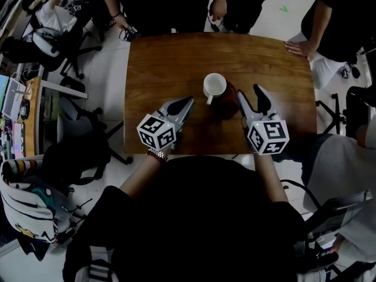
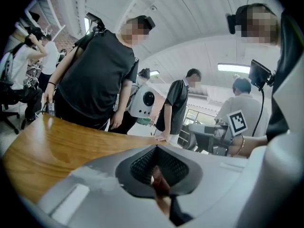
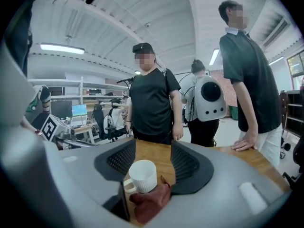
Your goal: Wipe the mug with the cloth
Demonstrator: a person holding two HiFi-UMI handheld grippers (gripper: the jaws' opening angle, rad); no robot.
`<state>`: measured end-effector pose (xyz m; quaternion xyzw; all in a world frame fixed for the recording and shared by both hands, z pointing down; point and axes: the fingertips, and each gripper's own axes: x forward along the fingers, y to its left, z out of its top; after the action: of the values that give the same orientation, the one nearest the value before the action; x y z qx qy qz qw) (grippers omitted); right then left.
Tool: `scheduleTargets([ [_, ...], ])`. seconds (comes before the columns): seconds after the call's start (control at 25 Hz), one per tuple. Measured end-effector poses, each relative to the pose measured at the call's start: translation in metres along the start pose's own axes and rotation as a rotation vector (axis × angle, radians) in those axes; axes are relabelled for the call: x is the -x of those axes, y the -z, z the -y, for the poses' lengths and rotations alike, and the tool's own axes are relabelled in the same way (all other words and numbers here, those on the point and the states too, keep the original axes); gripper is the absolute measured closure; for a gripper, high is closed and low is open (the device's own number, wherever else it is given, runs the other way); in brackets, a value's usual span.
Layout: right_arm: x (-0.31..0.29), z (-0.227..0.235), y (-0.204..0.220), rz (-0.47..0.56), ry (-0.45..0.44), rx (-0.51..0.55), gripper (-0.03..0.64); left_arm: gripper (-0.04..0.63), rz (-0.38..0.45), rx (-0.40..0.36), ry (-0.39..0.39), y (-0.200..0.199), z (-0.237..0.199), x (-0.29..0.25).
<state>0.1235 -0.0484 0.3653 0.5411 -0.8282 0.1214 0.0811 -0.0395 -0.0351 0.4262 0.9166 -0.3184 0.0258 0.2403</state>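
Observation:
A white ribbed mug (image 1: 215, 85) stands upright near the middle of the wooden table (image 1: 158, 57), its handle toward me. A dark red cloth (image 1: 228, 103) lies crumpled on the table, touching the mug's right side. My right gripper (image 1: 248, 91) is just right of the cloth with its jaws open. In the right gripper view the mug (image 3: 142, 175) and cloth (image 3: 151, 201) sit low between the jaws of the right gripper (image 3: 153, 146), and neither pad presses on them. My left gripper (image 1: 189, 100) hovers left of the mug, shut with nothing visibly held (image 2: 159, 175).
Several people stand round the far and right sides of the table. One person's hand (image 1: 301, 47) rests on the far right edge. Office chairs and a desk with a screen (image 1: 12, 98) stand on the left, and bare wood (image 1: 258, 57) lies beyond the mug.

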Motion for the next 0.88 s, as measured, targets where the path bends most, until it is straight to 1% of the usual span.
scheduleTargets([
  [0.08, 0.004, 0.004, -0.012, 0.037, 0.036, 0.002, 0.397, 0.592, 0.027, 0.006, -0.029, -0.007, -0.004, 0.006],
  [0.16, 0.009, 0.006, -0.024, 0.079, 0.061, 0.007, 0.416, 0.592, 0.065, -0.021, -0.067, -0.019, -0.007, 0.01],
  [0.24, 0.015, 0.003, -0.038, 0.118, 0.071, 0.021, 0.426, 0.592, 0.105, -0.085, -0.087, -0.039, -0.003, 0.013],
  [0.4, 0.03, -0.019, -0.058, 0.174, 0.046, 0.052, 0.432, 0.592, 0.213, -0.251, -0.081, -0.095, 0.026, 0.023],
  [0.48, 0.035, -0.029, -0.064, 0.191, 0.027, 0.071, 0.434, 0.592, 0.256, -0.298, -0.083, -0.116, 0.039, 0.03],
  [0.56, 0.037, -0.035, -0.066, 0.197, 0.011, 0.079, 0.439, 0.594, 0.278, -0.331, -0.075, -0.128, 0.048, 0.034],
  [0.64, 0.038, -0.037, -0.065, 0.196, 0.007, 0.077, 0.442, 0.594, 0.288, -0.342, -0.068, -0.134, 0.05, 0.037],
  [0.88, 0.039, -0.03, -0.062, 0.192, 0.035, 0.063, 0.451, 0.594, 0.306, -0.322, -0.073, -0.141, 0.046, 0.04],
])
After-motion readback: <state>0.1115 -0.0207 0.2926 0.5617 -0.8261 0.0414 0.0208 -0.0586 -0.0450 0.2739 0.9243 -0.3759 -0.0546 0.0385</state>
